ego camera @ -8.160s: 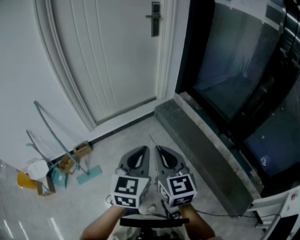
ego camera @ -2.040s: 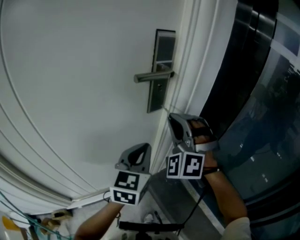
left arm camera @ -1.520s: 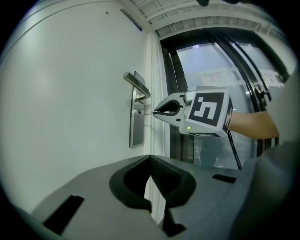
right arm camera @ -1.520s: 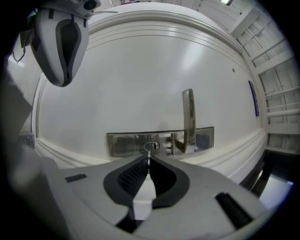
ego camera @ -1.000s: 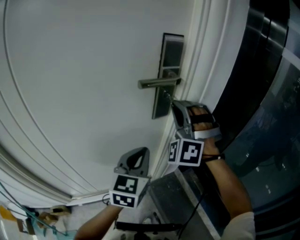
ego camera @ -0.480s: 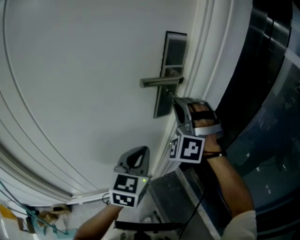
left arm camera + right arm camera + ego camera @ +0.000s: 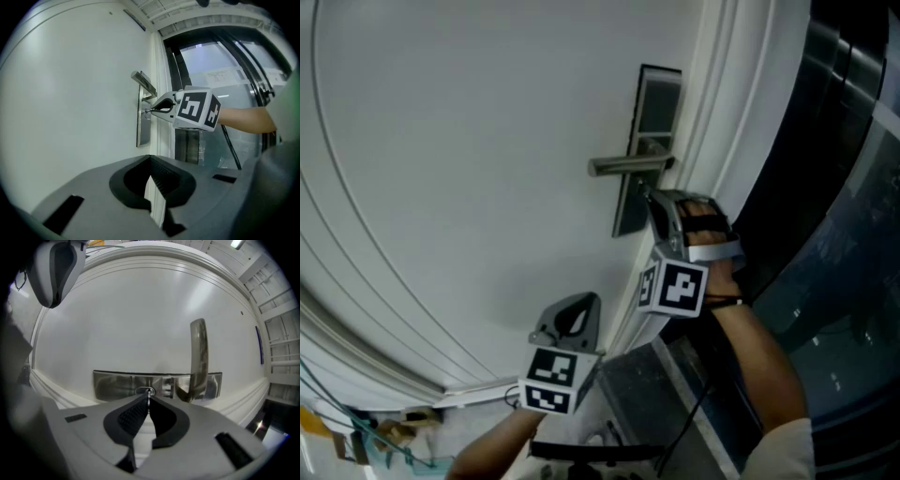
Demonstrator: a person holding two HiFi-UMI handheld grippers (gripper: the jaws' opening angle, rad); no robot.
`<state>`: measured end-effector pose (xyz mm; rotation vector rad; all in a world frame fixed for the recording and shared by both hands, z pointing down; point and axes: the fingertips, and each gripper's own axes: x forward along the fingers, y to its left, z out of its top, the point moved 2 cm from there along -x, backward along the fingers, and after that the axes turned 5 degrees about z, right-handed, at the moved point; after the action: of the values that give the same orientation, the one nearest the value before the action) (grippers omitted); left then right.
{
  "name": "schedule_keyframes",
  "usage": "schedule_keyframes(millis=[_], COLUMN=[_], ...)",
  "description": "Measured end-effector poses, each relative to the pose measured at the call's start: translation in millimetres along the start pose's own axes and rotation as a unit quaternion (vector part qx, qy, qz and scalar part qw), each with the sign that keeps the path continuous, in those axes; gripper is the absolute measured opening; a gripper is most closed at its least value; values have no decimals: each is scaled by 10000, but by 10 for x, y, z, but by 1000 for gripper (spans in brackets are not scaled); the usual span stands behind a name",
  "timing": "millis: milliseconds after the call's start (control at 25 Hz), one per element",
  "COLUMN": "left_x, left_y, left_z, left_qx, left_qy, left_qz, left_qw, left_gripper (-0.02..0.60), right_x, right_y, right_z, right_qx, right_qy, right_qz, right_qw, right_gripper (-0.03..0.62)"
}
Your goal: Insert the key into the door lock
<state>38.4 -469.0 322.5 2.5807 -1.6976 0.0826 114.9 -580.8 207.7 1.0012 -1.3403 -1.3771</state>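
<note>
key (image 7: 149, 393): tip at keyhole (image 7: 144, 390); hold it square, push straight
your right tongs (image 7: 148, 399): clenched on key
left tongs (image 7: 150, 158): closed, empty

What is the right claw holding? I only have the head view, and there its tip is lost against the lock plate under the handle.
Observer: In the right gripper view, the right claw is shut on a thin key.
Operator: Where is the key's tip?
Observer: At the keyhole in the lock plate, beside the handle. How deep it sits can't be told.
Operator: And the left claw?
Observer: The left gripper view shows the left claw shut on nothing, well apart from the door.
</note>
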Motion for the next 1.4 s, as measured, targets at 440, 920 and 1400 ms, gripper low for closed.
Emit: schedule_keyframes(millis=[440,920,1400], left_x=[5,6,-70], left_y=[6,-2,-32], left_z=[-21,-44,-17], left_qx=[-9,-28,-91], left_qy=[5,40,36], left_qz=[-41,-81,-177], left_qw=[10000,10000,9998], left_gripper=[3,3,3], right_x=[90,165,159], right_y=[2,-5,-11], right_z=[5,12,48], right_qx=[-35,-83,263], right_qy=[70,132,190], right_qz=[1,3,7], right_qw=[10000,9999,9995], right_gripper=[20,20,40])
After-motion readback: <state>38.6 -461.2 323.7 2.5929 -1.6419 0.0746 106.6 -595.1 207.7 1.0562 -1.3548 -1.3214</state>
